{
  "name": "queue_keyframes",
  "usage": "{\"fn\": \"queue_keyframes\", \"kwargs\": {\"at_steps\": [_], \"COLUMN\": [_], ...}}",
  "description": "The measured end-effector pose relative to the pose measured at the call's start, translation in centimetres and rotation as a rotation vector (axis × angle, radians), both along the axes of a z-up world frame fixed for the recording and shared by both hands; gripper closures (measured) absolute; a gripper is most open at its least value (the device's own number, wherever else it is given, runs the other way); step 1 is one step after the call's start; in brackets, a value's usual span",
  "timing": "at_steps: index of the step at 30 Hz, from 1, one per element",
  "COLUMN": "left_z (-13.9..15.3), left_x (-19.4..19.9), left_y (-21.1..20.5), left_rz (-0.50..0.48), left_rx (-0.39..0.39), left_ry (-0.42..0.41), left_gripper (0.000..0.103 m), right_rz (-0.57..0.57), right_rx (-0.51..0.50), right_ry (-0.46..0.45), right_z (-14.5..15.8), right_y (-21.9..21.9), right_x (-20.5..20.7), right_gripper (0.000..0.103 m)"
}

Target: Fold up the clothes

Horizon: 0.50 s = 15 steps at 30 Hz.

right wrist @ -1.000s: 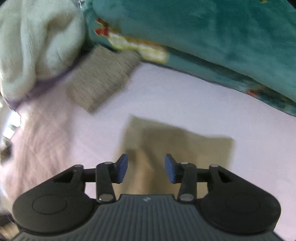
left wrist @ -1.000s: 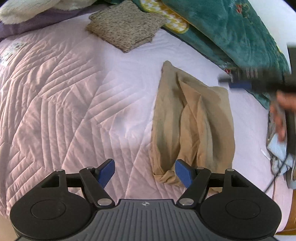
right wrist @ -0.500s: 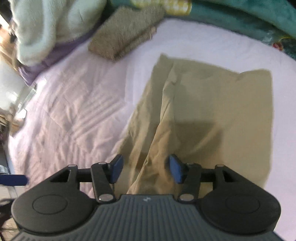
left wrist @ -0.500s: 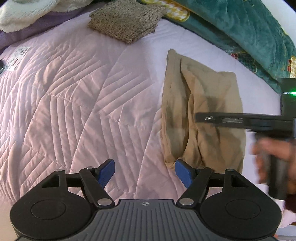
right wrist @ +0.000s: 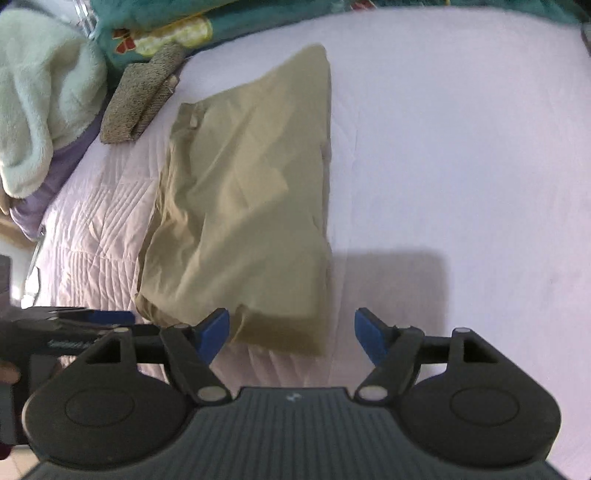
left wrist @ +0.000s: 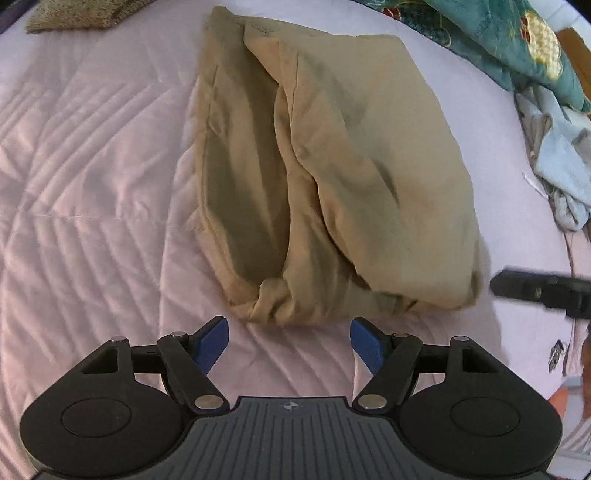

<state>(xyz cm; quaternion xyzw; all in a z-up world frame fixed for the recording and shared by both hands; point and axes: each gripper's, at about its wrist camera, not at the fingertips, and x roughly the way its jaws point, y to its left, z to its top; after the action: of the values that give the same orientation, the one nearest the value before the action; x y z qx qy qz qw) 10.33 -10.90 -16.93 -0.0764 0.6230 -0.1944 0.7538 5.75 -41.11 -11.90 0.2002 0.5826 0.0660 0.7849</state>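
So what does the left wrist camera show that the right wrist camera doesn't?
Only the left wrist view shows the crumpled pale blue clothes at the bed's right edge and the tan garment's bunched near end.

Only the right wrist view shows the fluffy cream blanket on purple fabric.

Both show the tan garment on the pink quilt, the speckled brown folded knit, the teal patterned blanket, and the left gripper and right gripper, nothing between either's jaws; the right's are opening.

Pale pink quilted bedspread [left wrist: 92, 206] — daylit; teal blanket [right wrist: 155, 22] bunched behind.
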Motion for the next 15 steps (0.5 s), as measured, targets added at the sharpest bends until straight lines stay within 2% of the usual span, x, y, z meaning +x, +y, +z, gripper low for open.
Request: {"fn": "queue_keyframes", "kwargs": {"at_steps": [3, 7, 8, 9, 10, 11, 12, 13, 14, 15], "left_z": [-0.4, -1.4, -1.4, -1.4, -1.3, -1.2, -1.2, -1.1, -0.9, -0.7], "left_x": [0.7, 1.2, 1.1, 1.0, 0.9, 0.8, 0.7, 0.8, 0.8, 0.9], "left_y": [-0.1, -1.4, -1.6, -1.8, -1.8, -1.7, -1.5, -1.2, -1.0, -0.9], "left_rz": [0.007, -0.036, -0.046, -0.054, -0.059, -0.059, -0.052, -0.045, -0.039, -0.035], "left_rx": [-0.002, 0.072, 0.08, 0.086, 0.088, 0.082, 0.059, 0.037, 0.014, -0.001], "left_ry": [-0.008, -0.022, -0.038, -0.053, -0.067, -0.074, -0.07, -0.066, -0.062, -0.063], "left_gripper": [0.029, 0.031, 0.032, 0.035, 0.045, 0.055, 0.062, 0.077, 0.083, 0.084], "right_rz": [-0.021, -0.012, 0.002, 0.017, 0.029, 0.039, 0.04, 0.033, 0.028, 0.028], "right_rx": [0.02, 0.075, 0.093, 0.101, 0.099, 0.097, 0.101, 0.114, 0.124, 0.126], "right_ry": [-0.018, -0.001, -0.003, -0.008, -0.013, -0.021, -0.026, -0.024, -0.021, -0.021], "right_z": [-1.4, -3.4, -3.8, -4.0, -4.0, -3.9, -3.8, -3.7, -3.6, -3.4], "right_y": [0.4, 0.7, 0.9, 1.0, 1.1, 1.2, 1.1, 1.0, 0.9, 0.8], "right_x": [0.2, 0.4, 0.5, 0.4, 0.4, 0.3, 0.2, 0.2, 0.2, 0.2], "right_gripper": [0.028, 0.03, 0.04, 0.058, 0.068, 0.082, 0.088, 0.089, 0.09, 0.091]}}
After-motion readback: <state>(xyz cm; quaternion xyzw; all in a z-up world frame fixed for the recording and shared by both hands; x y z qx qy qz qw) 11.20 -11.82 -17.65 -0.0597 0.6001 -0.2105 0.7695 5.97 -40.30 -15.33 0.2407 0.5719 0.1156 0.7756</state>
